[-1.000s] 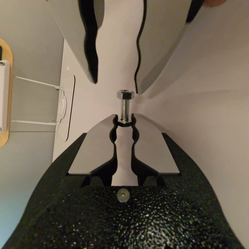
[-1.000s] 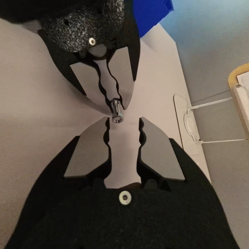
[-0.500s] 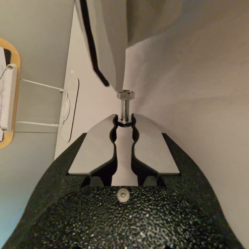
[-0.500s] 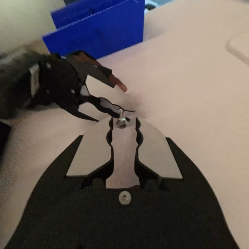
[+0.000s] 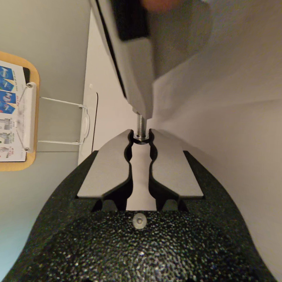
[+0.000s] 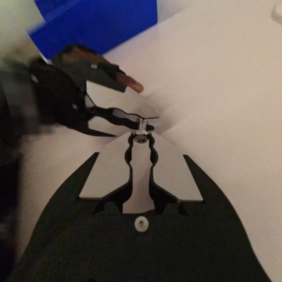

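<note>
Matte white tabletop (image 5: 228, 137) | left gripper (image 5: 140, 134) clamps threaded steel bolt (image 5: 141, 124) | right gripper (image 6: 141, 136) pinches its hex end (image 6: 141, 139)

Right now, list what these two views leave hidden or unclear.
- Bolt far end: left wrist view, covered by the right gripper's finger.
- Left gripper body: right wrist view, motion-blurred.
- Blue bin: right wrist view, cut off by the top edge, blurred.
- Board: left wrist view, cropped at the left edge.
</note>
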The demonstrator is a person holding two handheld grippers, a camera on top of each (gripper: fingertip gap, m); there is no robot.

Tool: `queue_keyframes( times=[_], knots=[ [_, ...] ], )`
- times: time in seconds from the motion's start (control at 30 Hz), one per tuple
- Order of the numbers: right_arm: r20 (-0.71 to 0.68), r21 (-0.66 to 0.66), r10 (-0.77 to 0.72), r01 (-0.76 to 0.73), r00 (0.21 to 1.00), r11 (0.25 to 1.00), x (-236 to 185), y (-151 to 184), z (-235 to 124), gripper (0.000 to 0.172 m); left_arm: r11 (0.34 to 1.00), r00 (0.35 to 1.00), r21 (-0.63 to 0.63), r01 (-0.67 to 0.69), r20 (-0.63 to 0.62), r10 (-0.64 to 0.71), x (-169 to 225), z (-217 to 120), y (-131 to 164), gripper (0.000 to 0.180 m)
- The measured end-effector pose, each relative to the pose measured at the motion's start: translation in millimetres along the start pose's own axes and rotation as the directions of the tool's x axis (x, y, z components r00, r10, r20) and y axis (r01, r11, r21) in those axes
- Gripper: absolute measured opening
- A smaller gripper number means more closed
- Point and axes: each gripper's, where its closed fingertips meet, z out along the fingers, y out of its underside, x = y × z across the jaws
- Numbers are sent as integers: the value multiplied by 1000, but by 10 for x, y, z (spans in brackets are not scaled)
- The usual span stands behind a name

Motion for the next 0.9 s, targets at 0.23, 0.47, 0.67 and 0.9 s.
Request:
queue_keyframes(
  times=[0.23, 0.47, 0.67, 0.9],
  knots=[
    [-161, 29, -613, 625, 774, 780, 79, -105, -160, 47, 982, 983, 71, 174, -73, -169, -18, -51, -60, 18],
    [-281, -137, -830, 836, 481, 531, 39, -34, -37, 18, 990, 987, 44, 136, -98, -131, 57, -30, -50, 18],
    [-17, 43, 46, -46, 999, 998, -18, -44, -23, 17, 1000, 999, -12, -25, 40, 25, -63, -48, 7, 18],
    [-244, 12, -671, 694, 701, 720, 33, -151, -145, 46, 991, 991, 51, 127, -40, -125, -46, -75, -38, 18]
  ],
)
